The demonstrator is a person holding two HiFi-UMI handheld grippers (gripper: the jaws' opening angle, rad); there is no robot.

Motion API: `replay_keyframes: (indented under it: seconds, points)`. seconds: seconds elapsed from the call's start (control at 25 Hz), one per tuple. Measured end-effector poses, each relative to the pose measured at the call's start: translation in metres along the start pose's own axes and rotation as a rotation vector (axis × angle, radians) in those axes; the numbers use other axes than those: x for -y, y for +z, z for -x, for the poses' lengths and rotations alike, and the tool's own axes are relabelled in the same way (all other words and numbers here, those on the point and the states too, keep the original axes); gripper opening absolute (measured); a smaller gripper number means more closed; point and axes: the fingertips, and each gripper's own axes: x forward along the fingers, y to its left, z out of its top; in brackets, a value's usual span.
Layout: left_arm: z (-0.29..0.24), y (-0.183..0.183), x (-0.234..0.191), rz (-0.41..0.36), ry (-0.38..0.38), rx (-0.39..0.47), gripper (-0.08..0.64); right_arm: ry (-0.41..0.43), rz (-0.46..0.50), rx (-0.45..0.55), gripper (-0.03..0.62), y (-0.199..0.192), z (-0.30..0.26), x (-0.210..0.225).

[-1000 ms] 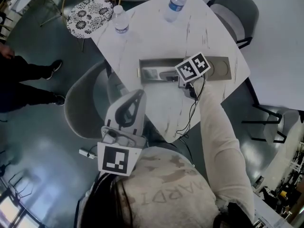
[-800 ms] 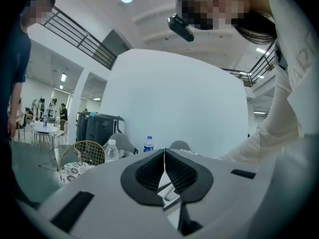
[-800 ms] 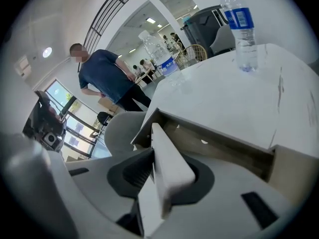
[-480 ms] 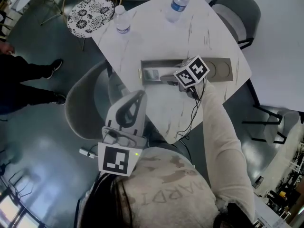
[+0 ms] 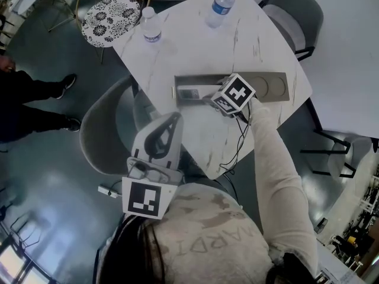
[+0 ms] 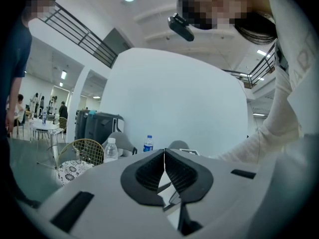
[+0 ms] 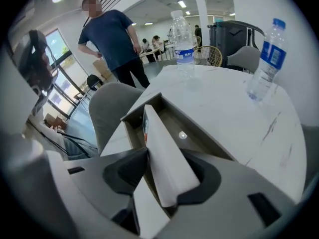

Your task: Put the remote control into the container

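The white remote control lies tilted on its edge between the jaws of my right gripper, its far end down inside the long grey container. The jaws are opening and the pads no longer press on it. In the head view the right gripper hovers over the container near its left end, where the remote control shows. My left gripper is held close to my body below the table edge, shut and empty; the left gripper view shows its pads meeting.
The container rests on a white marble table. Two water bottles stand at the table's far side. Grey chairs surround it. A person stands beyond the table. A cable hangs from my right gripper.
My right gripper has moved slightly left and tilted over the container, and its jaws have spread apart from the remote. The left gripper has stayed still.
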Motion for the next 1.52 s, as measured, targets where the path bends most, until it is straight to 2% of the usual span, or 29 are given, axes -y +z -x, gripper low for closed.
replay_keyframes:
  seconds: [0.2,0.48,0.6,0.68,0.84,1.08,1.16,1.36,1.52]
  points:
    - [0.001,-0.001,0.001,0.002,-0.005,-0.004,0.014,-0.066,0.069,-0.05,0.183,-0.011,0.0,0.009]
    - [0.004,-0.002,-0.002,0.003,-0.006,-0.002,0.014,-0.114,0.182,-0.059,0.181,-0.011,0.009,0.014]
    - [0.005,-0.002,-0.001,0.005,-0.009,0.001,0.014,-0.143,0.21,-0.031,0.14,-0.005,0.013,0.016]
    - [0.006,-0.002,-0.001,0.004,-0.012,0.0,0.014,-0.162,0.213,-0.013,0.106,-0.001,0.013,0.018]
    - [0.008,-0.003,-0.002,0.005,-0.009,0.001,0.014,-0.187,0.182,0.021,0.106,0.006,0.013,0.025]
    - [0.011,-0.003,-0.005,0.014,-0.004,-0.005,0.014,-0.266,0.211,0.059,0.102,0.02,0.028,0.037]
    - [0.011,-0.004,-0.006,0.021,-0.002,-0.003,0.014,-0.292,0.204,0.048,0.051,0.019,0.027,0.041]
    - [0.009,-0.004,-0.004,0.02,-0.014,-0.004,0.014,-0.292,0.201,-0.002,0.034,0.012,0.012,0.036]
    - [0.01,-0.005,-0.004,0.012,-0.021,-0.012,0.014,-0.311,0.183,0.081,0.032,0.019,0.019,0.032]
